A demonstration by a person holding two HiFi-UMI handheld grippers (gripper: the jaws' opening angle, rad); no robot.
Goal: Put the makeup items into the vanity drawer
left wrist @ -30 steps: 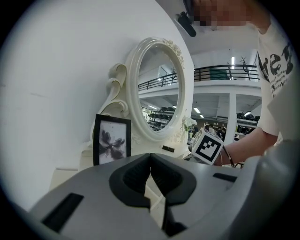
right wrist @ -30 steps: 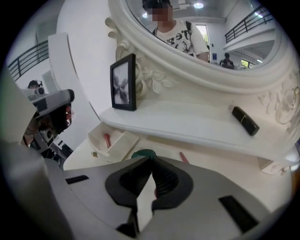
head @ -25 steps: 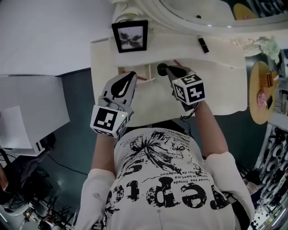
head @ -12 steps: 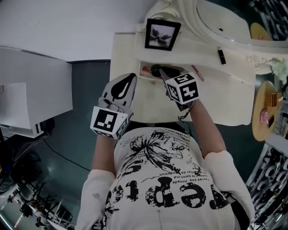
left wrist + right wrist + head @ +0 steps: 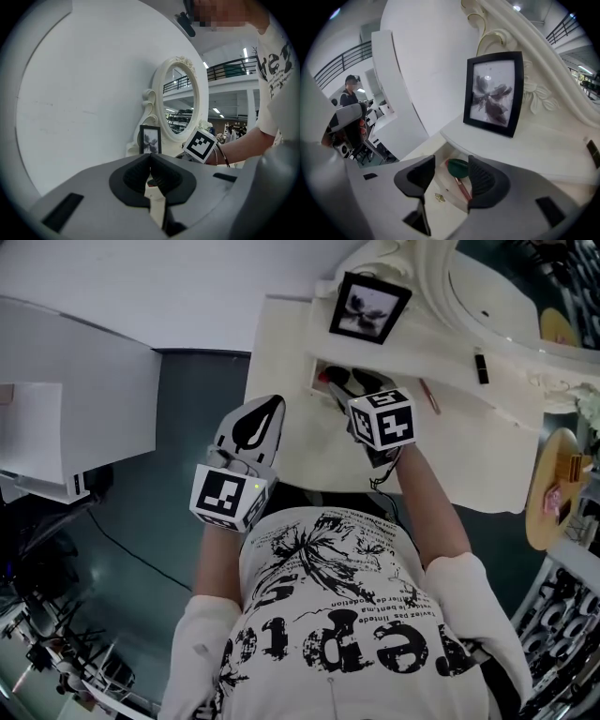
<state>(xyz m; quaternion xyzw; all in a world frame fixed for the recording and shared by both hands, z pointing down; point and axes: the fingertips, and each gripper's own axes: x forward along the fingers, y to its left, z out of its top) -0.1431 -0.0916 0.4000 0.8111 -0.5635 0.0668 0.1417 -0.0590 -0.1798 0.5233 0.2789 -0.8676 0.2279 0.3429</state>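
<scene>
The cream vanity's drawer stands pulled open under the tabletop. My right gripper hangs over it; its jaws have just been opening and now stand apart, gripping nothing. Beyond them, in the right gripper view, a dark green round makeup item lies in the drawer beside a pink pencil and a small gold piece. My left gripper is shut and empty, held at the vanity's front left; its fingertips meet. A black lipstick and a pink pencil lie on the tabletop.
A black picture frame stands on the tabletop just behind the drawer, with the oval mirror to its right. A white wall panel stands left of the vanity. A round wooden table is at the far right.
The right gripper's jaws have parted, and the green item that sat at their tip now lies in the drawer. Both grippers have shifted left along the vanity front.
</scene>
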